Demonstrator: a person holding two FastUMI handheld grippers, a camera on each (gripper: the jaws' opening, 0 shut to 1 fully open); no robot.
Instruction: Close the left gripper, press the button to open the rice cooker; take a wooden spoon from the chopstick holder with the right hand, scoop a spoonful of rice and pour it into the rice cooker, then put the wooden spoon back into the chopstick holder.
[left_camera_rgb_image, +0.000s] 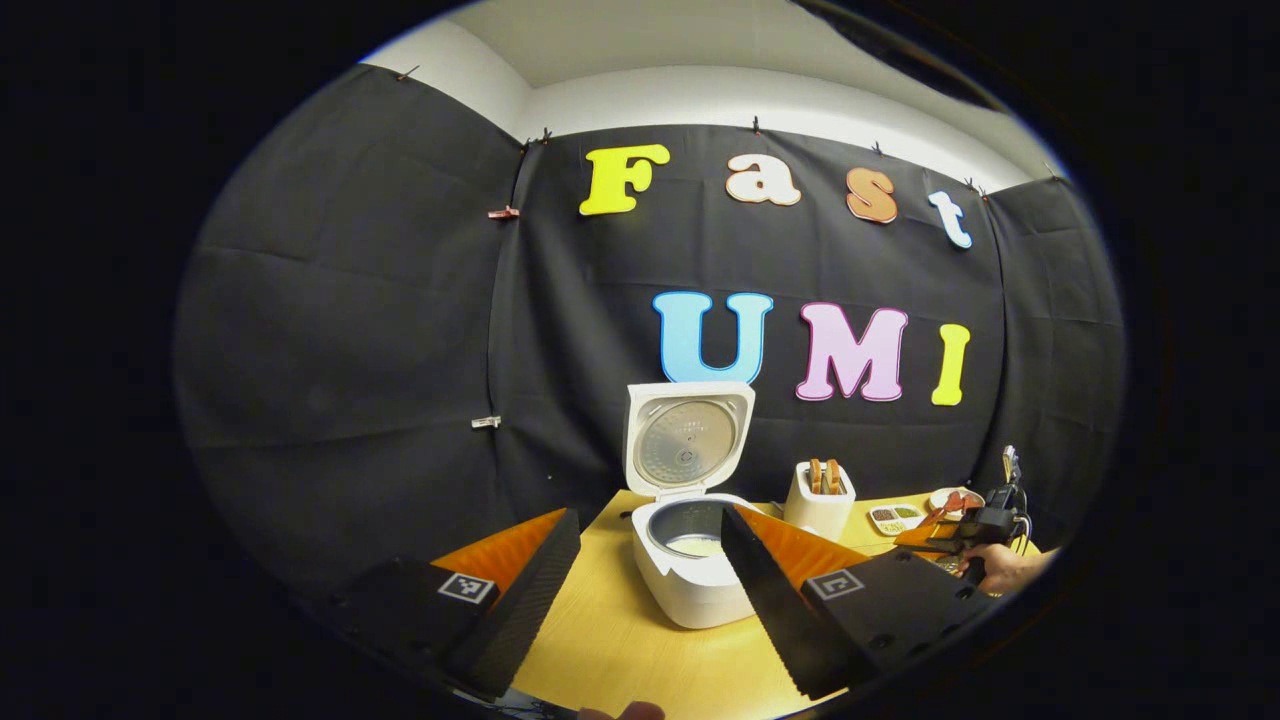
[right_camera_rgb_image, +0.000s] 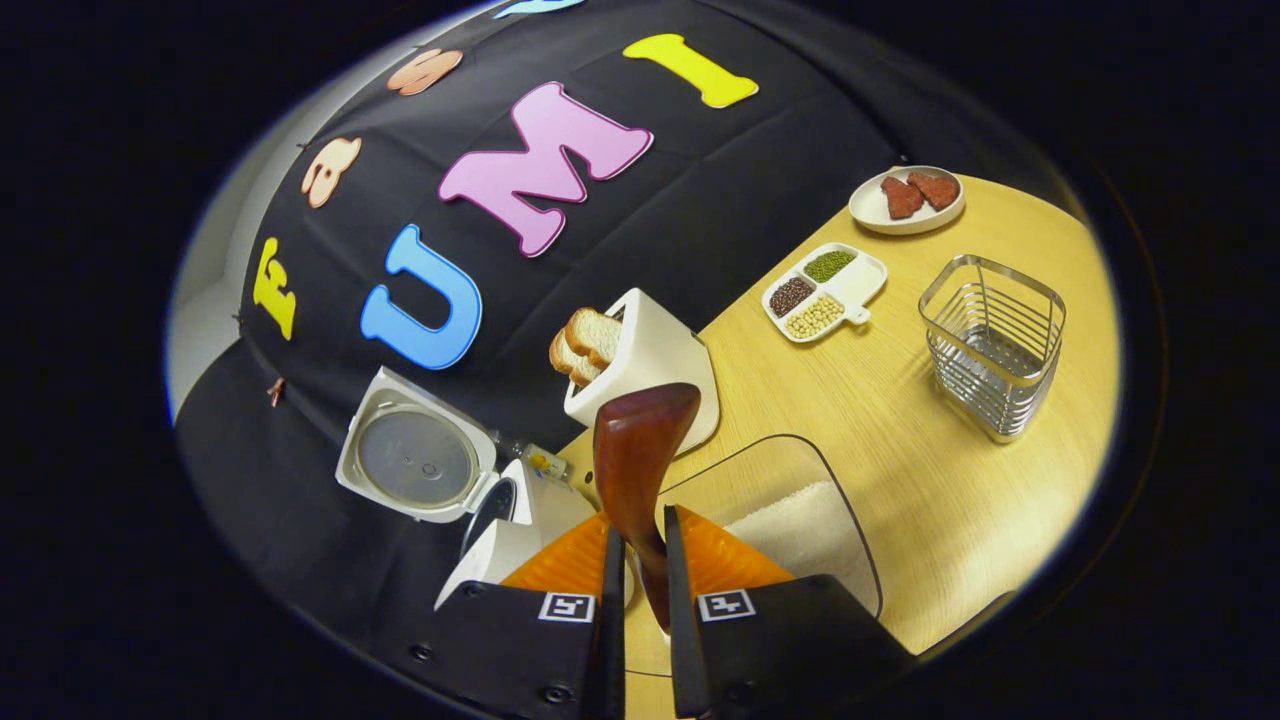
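White rice cooker with silvery inner lid, dark reddish-brown wooden spoon, pale wood-grain table, white rice, silver wire basket

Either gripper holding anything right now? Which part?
Right gripper pinches the wooden spoon by its handle, bowl end pointing away. Left gripper is open and holds nothing.

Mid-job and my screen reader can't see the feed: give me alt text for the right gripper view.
The right hand-held gripper is shut on a wooden spoon, bowl up, above a clear container of rice. Behind stand a toaster with bread, the open rice cooker, a wire basket and two dishes.
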